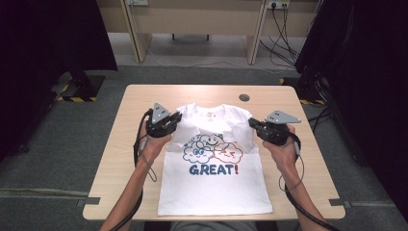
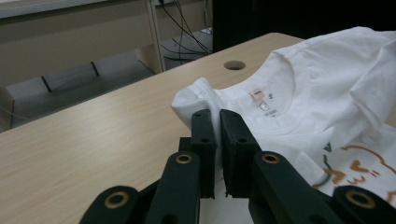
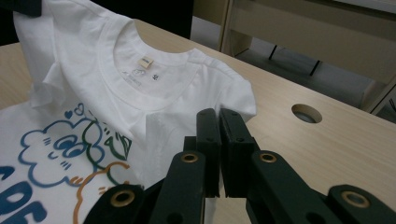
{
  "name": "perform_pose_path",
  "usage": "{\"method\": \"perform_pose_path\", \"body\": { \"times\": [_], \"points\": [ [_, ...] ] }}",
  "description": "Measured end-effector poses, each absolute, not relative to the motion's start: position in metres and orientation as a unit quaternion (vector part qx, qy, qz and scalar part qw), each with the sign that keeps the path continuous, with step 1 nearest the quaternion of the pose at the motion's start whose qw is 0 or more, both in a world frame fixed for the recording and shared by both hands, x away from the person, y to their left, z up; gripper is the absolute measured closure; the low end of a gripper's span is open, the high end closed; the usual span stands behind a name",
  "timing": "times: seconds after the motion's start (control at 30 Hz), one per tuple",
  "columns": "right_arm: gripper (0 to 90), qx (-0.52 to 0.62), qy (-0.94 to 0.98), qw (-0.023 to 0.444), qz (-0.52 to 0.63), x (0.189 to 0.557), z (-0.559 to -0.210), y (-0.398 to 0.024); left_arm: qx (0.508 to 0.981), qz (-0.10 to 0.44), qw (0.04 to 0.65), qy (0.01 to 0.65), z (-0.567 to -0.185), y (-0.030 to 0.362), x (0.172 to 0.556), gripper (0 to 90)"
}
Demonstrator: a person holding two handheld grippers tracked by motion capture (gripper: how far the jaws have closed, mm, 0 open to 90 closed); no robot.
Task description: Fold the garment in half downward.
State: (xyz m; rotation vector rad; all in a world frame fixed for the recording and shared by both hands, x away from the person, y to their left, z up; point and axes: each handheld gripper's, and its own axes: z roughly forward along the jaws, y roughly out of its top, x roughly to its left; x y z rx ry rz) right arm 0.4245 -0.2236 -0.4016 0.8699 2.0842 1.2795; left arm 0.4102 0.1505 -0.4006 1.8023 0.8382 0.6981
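While both sleeves are pinched, a white T-shirt [image 1: 214,178] lies front-up on the counter [image 1: 125,154].
The left gripper [image 1: 174,119], at ten o'clock of the cloud print, has its fingers closed on the left sleeve; the right gripper [image 1: 252,123], at two o'clock, clamps the right sleeve. Both shoulders are folded inward over the chest.

Bare table [image 1: 125,159] flanks T-shirt [image 1: 216,185]; cable hole [image 1: 244,97] beyond collar.

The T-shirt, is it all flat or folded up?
Partly folded. The T-shirt lies flat at the bottom, but each claw, left and right, pinches a sleeve and lifts it inward over the print.
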Motion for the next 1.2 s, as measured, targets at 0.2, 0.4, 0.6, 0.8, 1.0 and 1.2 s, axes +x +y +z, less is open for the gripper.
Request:
{"method": "perform_pose_path", "body": {
  "times": [0.2, 0.4, 0.6, 0.8, 1.0, 1.2],
  "points": [
    [87.5, 0.298, 0.79, 0.265, 0.467, 0.394, -0.412, -0.228, 0.756, 0.28, 0.488, 0.333, -0.412, 0.156, 0.384, 83.3],
    [87.5, 0.283, 0.812, 0.261, 0.438, 0.379, -0.428, -0.229, 0.776, 0.282, 0.461, 0.326, -0.435, 0.165, 0.359, 83.0],
    [87.4, 0.285, 0.826, 0.242, 0.422, 0.368, -0.449, -0.236, 0.784, 0.277, 0.439, 0.338, -0.457, 0.176, 0.351, 83.7],
    [86.2, 0.286, 0.836, 0.224, 0.411, 0.359, -0.463, -0.238, 0.795, 0.265, 0.429, 0.338, -0.465, 0.178, 0.344, 82.6],
    [70.1, 0.298, 0.828, 0.217, 0.422, 0.36, -0.457, -0.239, 0.793, 0.236, 0.43, 0.36, -0.468, 0.173, 0.342, 49.8],
    [50.3, 0.328, 0.819, 0.203, 0.424, 0.385, -0.451, -0.235, 0.779, 0.232, 0.441, 0.381, -0.468, 0.157, 0.361, 26.0]
  ]
}}
